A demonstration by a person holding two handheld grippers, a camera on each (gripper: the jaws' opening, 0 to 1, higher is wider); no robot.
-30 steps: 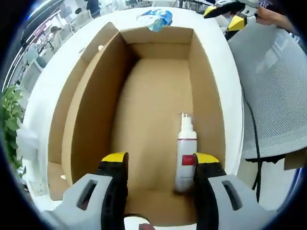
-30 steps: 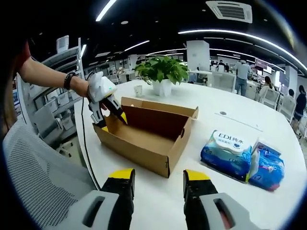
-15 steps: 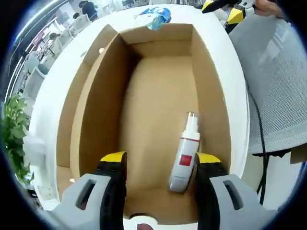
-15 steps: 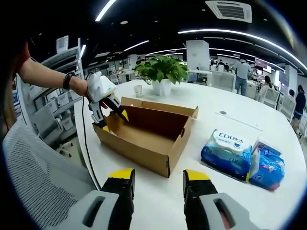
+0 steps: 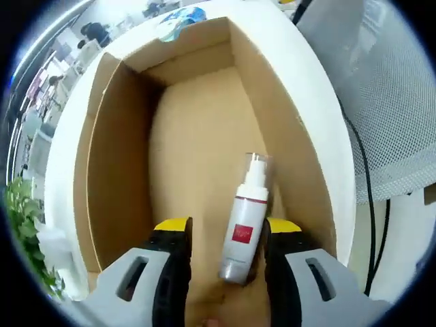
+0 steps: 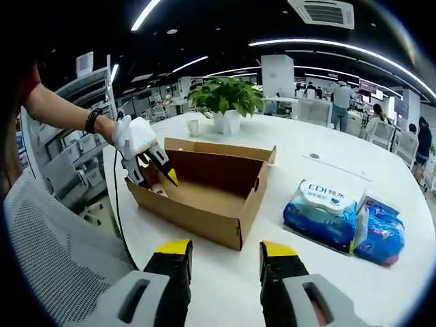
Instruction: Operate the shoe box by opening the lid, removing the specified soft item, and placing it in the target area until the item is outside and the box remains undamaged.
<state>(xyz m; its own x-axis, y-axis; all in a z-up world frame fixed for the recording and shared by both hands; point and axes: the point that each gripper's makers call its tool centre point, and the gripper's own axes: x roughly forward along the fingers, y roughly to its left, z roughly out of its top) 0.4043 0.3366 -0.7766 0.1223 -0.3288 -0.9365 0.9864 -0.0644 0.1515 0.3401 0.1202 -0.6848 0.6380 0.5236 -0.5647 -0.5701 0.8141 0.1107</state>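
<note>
Table: we see a round white tabletop [image 6: 381,272] carrying an open brown cardboard shoe box [image 6: 204,197], lid folded back. Beside the box lie two blue-and-white soft tissue packs [image 6: 340,219], well apart from it. A green potted plant in a white pot [image 6: 226,102] stands behind the box. Inside the box, on its floor, lies a white spray bottle with a red label [image 5: 242,228]. We see the left gripper [image 5: 225,235] reaching into the box, yellow-tipped jaws apart, straddling the bottle's lower half. The right gripper [image 6: 220,255] hovers over bare tabletop, jaws apart, holding nothing.
</note>
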